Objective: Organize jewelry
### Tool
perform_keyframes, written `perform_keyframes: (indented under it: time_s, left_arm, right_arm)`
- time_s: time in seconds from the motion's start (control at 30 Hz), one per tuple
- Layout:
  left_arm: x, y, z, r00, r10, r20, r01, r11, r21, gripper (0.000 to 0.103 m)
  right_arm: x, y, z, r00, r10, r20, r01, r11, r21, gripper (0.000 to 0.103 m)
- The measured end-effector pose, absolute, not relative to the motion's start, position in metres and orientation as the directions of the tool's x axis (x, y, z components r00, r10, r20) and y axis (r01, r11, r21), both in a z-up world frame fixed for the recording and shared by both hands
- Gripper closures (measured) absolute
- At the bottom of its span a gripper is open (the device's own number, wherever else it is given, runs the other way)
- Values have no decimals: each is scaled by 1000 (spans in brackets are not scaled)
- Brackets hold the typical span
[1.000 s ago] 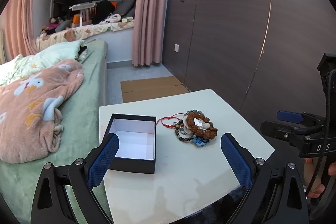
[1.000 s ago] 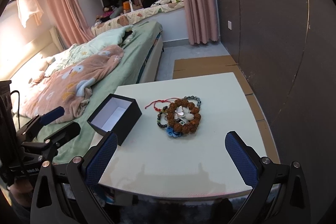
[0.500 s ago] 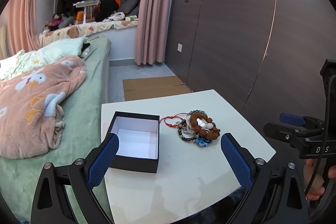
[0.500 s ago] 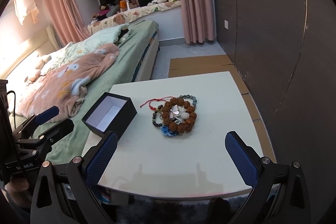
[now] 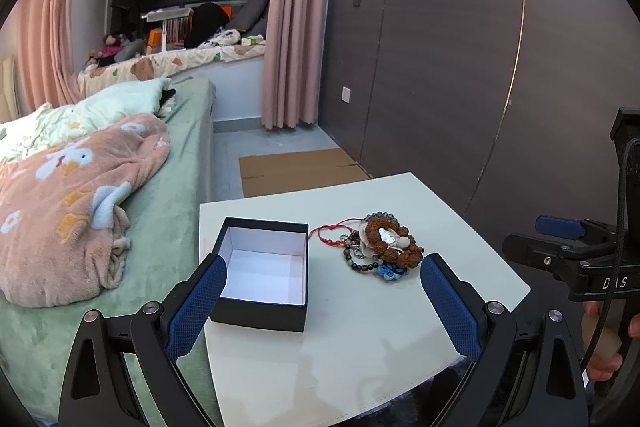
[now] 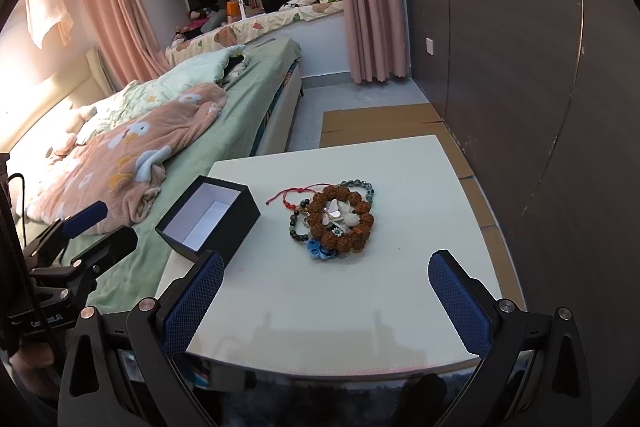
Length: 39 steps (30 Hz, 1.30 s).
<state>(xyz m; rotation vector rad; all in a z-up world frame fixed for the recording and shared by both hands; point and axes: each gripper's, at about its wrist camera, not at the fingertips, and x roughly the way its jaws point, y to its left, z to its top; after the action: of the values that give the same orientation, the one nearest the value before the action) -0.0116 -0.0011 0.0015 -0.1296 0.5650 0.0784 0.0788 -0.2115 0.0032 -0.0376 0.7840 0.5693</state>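
Bedside white table (image 6: 400, 287): bracelet pile (image 6: 334, 217) sits just right of the empty black box (image 6: 208, 219). Your right gripper (image 6: 326, 303) (wide open, like the left gripper (image 5: 322, 303)) faces it straight ahead, nearer.

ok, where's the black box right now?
The open black cardboard box with a white lining sits on the white table, at its bed-side edge, left of the pile of beaded bracelets in both wrist views and apart from it.

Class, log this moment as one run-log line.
left gripper: open | right gripper: open | bracelets: piled on table | box: empty
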Motion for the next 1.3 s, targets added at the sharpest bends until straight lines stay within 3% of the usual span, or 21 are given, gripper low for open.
perform_keyframes:
  time_s: [1.03, 1.3]
  left_arm:
    - [3, -5, 6, 838, 30, -545, -107, 988, -110, 5]
    - [28, -3, 9, 834, -26, -551, -96, 977, -191, 5]
  right_arm:
    - [91, -219, -4, 564, 466, -682, -451, 866, 218, 0]
    - [116, -239, -6, 563, 488, -667, -338, 872, 353, 0]
